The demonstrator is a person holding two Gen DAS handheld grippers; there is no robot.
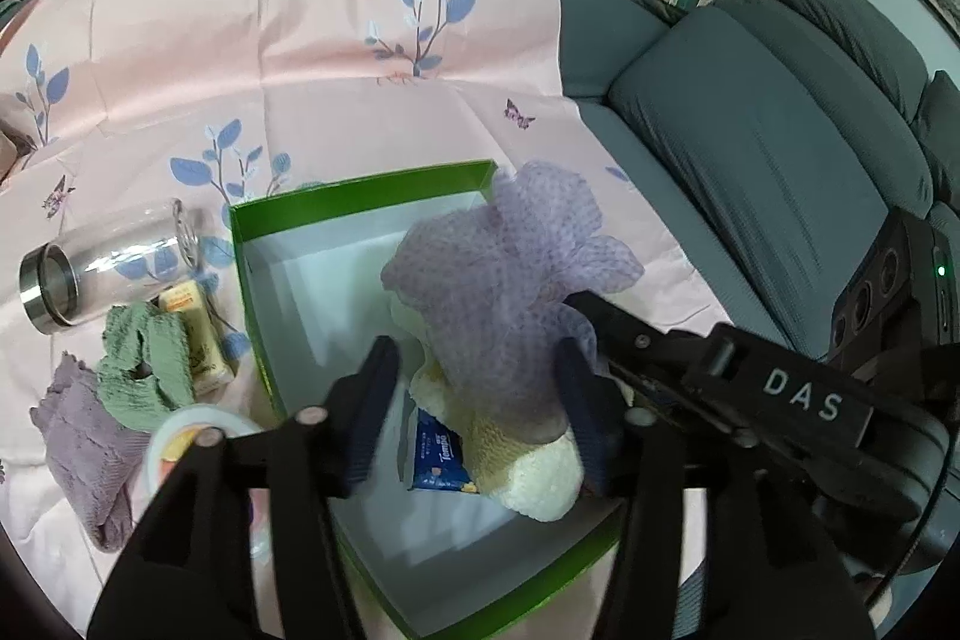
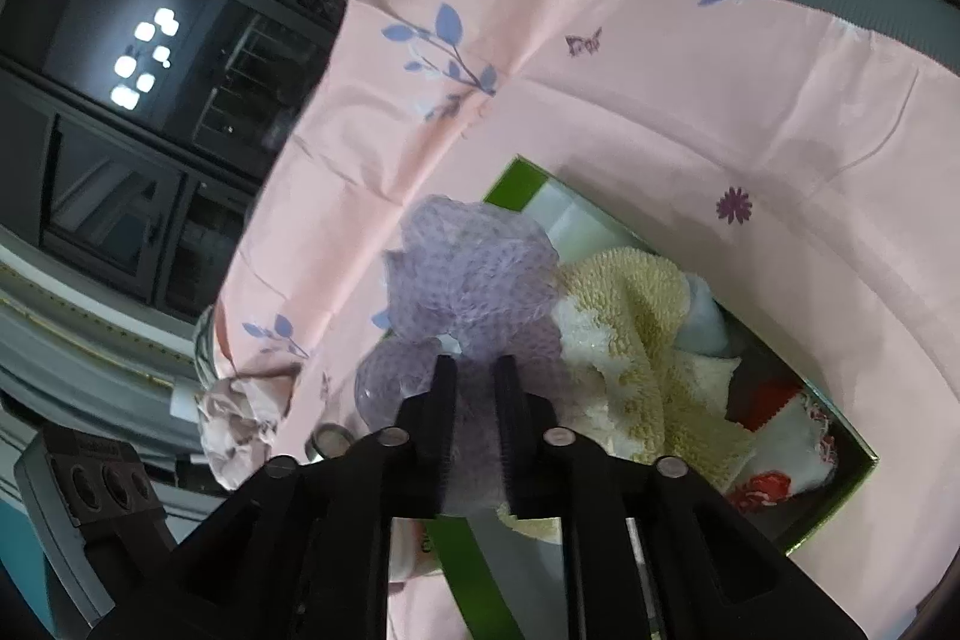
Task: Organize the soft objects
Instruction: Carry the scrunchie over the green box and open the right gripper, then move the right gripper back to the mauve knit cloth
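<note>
A green box [image 1: 360, 196] with a white inside stands on a pink floral cloth [image 1: 300, 40]. My right gripper [image 2: 474, 370] is shut on a purple mesh bath sponge [image 2: 468, 274] and holds it over the box; the sponge also shows in the left wrist view [image 1: 504, 280]. My left gripper [image 1: 480, 376] is open above the box, its fingers on either side of the sponge and a cream towel [image 1: 528, 466]. The towel [image 2: 636, 340] lies in the box [image 2: 516, 184] beside a blue tissue pack [image 1: 438, 454]. Left of the box lie a green cloth [image 1: 144, 364] and a purple cloth [image 1: 78, 448].
A glass jar [image 1: 108, 262] with a metal rim lies on its side at the left, next to a yellow tube [image 1: 198, 334] and a white tape roll [image 1: 198, 430]. A grey sofa [image 1: 750, 142] is at the right. A red-flowered cloth [image 2: 786, 454] lies in the box.
</note>
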